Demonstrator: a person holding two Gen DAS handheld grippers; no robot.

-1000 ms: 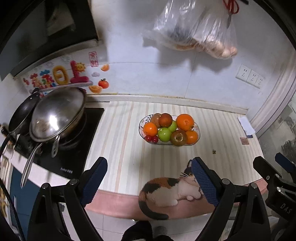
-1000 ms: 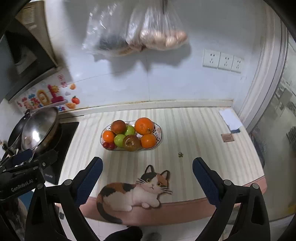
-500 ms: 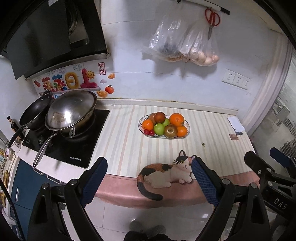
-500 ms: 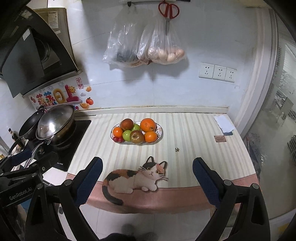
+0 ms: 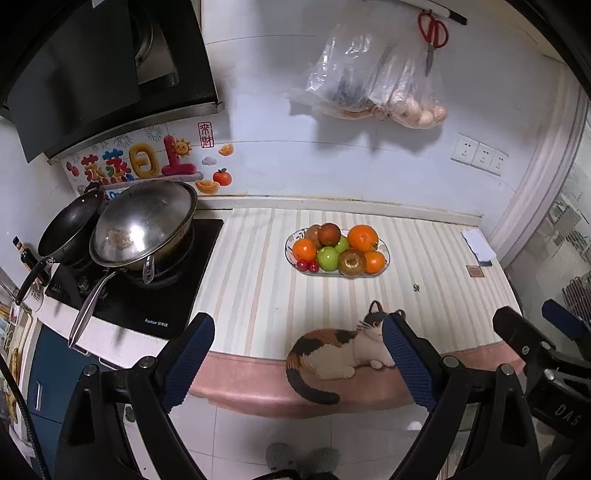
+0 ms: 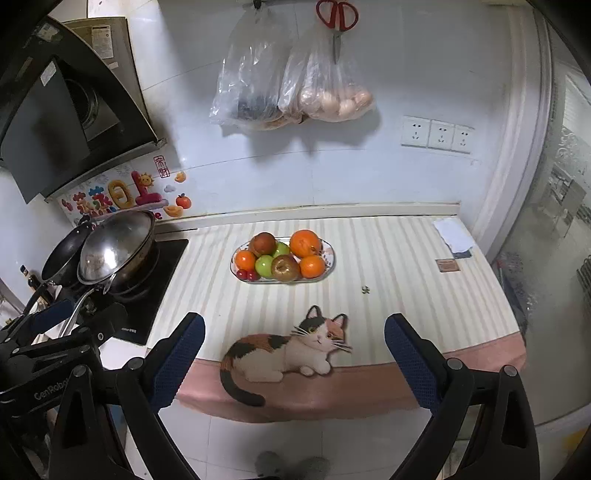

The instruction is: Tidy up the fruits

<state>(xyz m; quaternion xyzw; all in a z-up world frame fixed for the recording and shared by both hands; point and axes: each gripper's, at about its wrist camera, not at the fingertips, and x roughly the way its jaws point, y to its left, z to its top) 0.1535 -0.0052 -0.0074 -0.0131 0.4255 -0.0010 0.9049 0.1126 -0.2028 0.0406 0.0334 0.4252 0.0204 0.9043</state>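
Observation:
An oval glass plate (image 5: 385, 260) (image 6: 330, 258) stands mid-counter, piled with oranges (image 5: 363, 237) (image 6: 304, 243), green apples (image 5: 328, 258) (image 6: 265, 266), brown fruits (image 5: 351, 262) (image 6: 285, 268) and small red cherries (image 5: 307, 265) (image 6: 246, 274). My left gripper (image 5: 297, 334) is open and empty, held back from the counter's front edge. My right gripper (image 6: 294, 334) is open and empty, also off the front edge. Each gripper shows at the side of the other's view.
A striped mat with a printed cat (image 6: 284, 350) covers the counter. A steel wok (image 5: 142, 225) and black pan (image 5: 70, 227) sit on the hob at left. Plastic bags (image 6: 291, 88) and scissors (image 6: 337, 18) hang on the wall. Folded cloth (image 6: 453, 235) lies far right.
Both grippers have pulled back and up from the counter, so the fruit plate looks smaller and farther. Both stay open and empty.

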